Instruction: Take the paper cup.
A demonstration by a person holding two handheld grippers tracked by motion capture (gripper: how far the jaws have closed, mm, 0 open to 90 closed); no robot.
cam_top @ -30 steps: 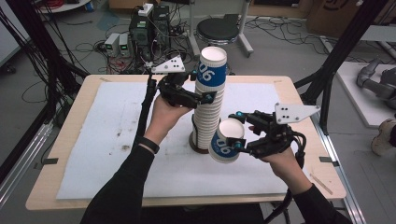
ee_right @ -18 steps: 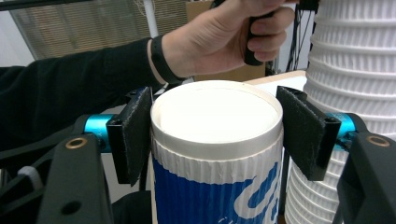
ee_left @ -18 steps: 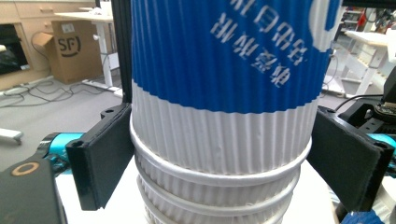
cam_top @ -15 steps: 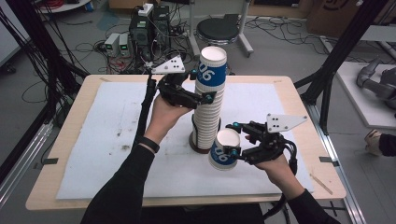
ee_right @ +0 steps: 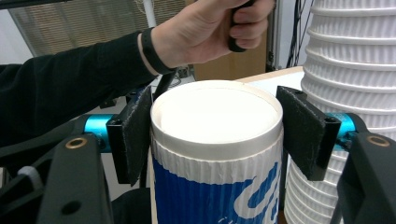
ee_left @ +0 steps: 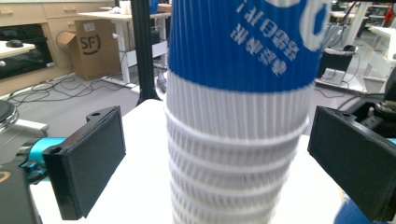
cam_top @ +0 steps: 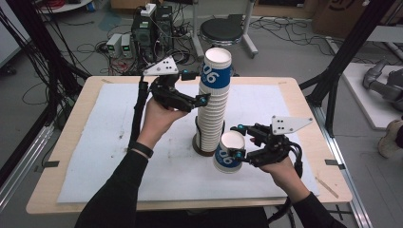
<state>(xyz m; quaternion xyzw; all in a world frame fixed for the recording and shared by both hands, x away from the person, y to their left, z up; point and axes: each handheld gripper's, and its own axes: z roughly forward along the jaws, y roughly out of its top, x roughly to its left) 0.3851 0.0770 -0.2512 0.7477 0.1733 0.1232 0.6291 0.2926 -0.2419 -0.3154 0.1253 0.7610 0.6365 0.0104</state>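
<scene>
Gripping a single blue-and-white cup (cam_top: pixel 229 153) by its upper wall, the right gripper (cam_top: pixel 237 141) has its pads pressed on both sides; the cup sits on the worktop (cam_top: pixel 304 109) near the front, just beside the stack's (cam_top: pixel 212 102) base. Farther back, the left gripper (cam_top: pixel 197 88) brackets the stack below its top cup. Its jaws have just been opening and now stand clear of the ribbed wall, the stack between them, untouched.
</scene>
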